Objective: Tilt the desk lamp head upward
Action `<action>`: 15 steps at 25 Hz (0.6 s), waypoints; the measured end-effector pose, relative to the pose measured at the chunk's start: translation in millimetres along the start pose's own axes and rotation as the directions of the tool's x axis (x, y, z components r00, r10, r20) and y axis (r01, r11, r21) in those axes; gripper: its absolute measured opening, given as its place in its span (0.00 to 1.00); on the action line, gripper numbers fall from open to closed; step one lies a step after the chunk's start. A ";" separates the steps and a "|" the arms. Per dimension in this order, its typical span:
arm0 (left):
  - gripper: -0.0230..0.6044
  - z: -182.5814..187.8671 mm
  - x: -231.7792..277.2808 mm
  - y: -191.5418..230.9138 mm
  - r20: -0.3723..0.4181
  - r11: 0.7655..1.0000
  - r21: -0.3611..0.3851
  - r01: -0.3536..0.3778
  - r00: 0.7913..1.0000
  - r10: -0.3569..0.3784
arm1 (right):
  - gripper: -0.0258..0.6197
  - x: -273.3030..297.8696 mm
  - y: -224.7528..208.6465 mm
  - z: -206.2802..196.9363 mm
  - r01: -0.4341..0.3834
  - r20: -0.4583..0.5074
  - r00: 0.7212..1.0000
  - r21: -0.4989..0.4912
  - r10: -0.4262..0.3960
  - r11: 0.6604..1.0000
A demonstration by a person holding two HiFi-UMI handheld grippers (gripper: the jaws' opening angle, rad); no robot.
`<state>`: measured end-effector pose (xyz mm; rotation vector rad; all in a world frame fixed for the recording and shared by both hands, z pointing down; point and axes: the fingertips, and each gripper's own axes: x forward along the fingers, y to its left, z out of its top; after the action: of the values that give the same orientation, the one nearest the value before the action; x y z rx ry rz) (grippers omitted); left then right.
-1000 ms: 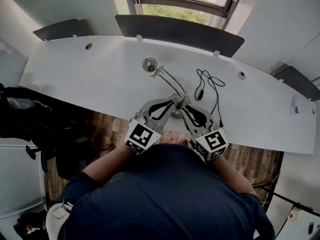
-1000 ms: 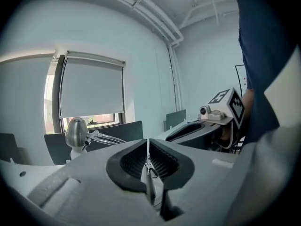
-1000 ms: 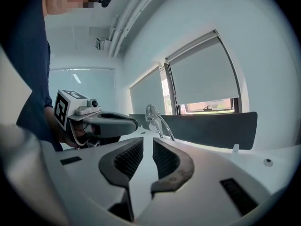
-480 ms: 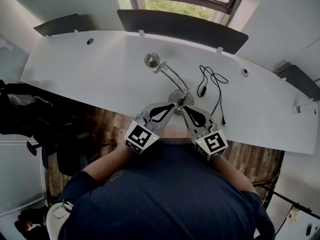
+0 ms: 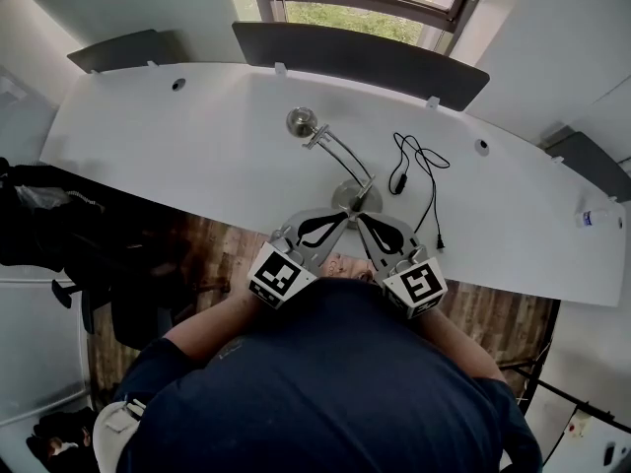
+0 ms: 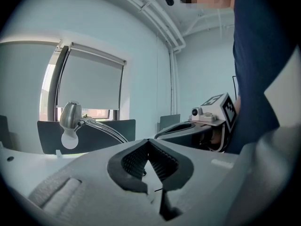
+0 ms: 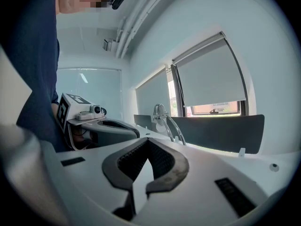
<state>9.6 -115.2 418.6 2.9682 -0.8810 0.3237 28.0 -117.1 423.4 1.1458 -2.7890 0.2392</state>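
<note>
Left gripper [image 5: 338, 217] and right gripper [image 5: 363, 217], jaws pressed together and empty, hover just short of the base [image 5: 348, 195] (approach step), so next comes a reach past it to lift the head [image 5: 300, 121].

desk [image 5: 197, 156]: white, curved | divider panel [image 5: 355, 62]: dark, along far edge | window [image 5: 365, 13]: behind panel | blind [image 6: 91, 86]: partly down | floor [image 5: 212, 254]: wood planks | bottle [image 5: 595, 217]: small, desk's far right end

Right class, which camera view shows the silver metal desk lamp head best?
The left gripper view: the silver metal lamp head appears side-on and largest, its pale underside visible. The head view shows it small, from above; in the right gripper view it is small and distant.
</note>
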 end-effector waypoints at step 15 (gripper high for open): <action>0.05 3.7 -3.2 -1.2 -0.014 0.999 0.047 -0.005 1.000 0.006 | 0.06 -2.0 2.5 -2.0 0.002 -0.009 1.000 -0.002 -0.002 1.000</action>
<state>8.3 -112.8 414.3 3.0022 -0.8926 0.3705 27.8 -113.6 424.7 1.1444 -2.7795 0.2407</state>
